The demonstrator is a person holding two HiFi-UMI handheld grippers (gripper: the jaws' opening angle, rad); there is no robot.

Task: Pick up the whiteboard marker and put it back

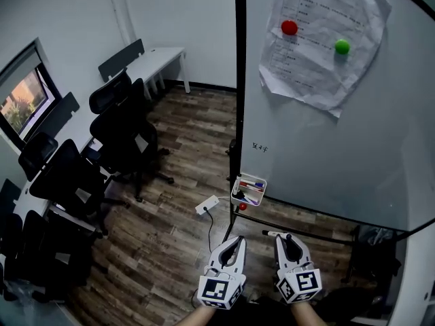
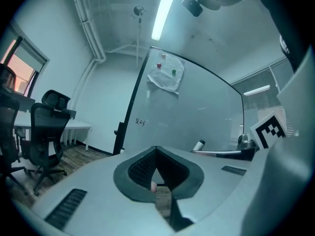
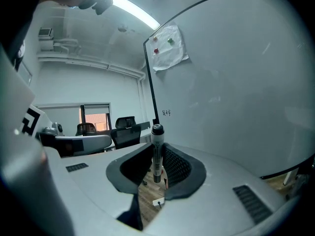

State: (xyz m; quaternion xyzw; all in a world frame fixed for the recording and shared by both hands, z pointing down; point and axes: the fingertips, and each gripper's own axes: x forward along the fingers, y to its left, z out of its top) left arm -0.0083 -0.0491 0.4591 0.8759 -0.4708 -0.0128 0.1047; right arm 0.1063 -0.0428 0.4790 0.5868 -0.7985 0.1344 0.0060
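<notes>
A whiteboard marker [image 3: 157,156] with a white body and black cap stands upright between the pads of my right gripper [image 3: 156,147], which is shut on it. In the head view the marker [image 1: 270,233] sticks out to the left of the right gripper [image 1: 282,238], low in the frame before the whiteboard [image 1: 340,134]. My left gripper [image 1: 237,240] is beside it, shut with nothing in it; its tips [image 2: 156,150] meet. A small white pen box [image 1: 236,190] with several markers hangs at the board's lower left corner, ahead of both grippers.
Black office chairs [image 1: 115,134] and a white desk [image 1: 160,58] fill the left side. A power strip [image 1: 207,204] and cable lie on the wood floor. The board's black post [image 1: 239,80] rises at centre. A crumpled paper [image 1: 319,43] hangs under magnets.
</notes>
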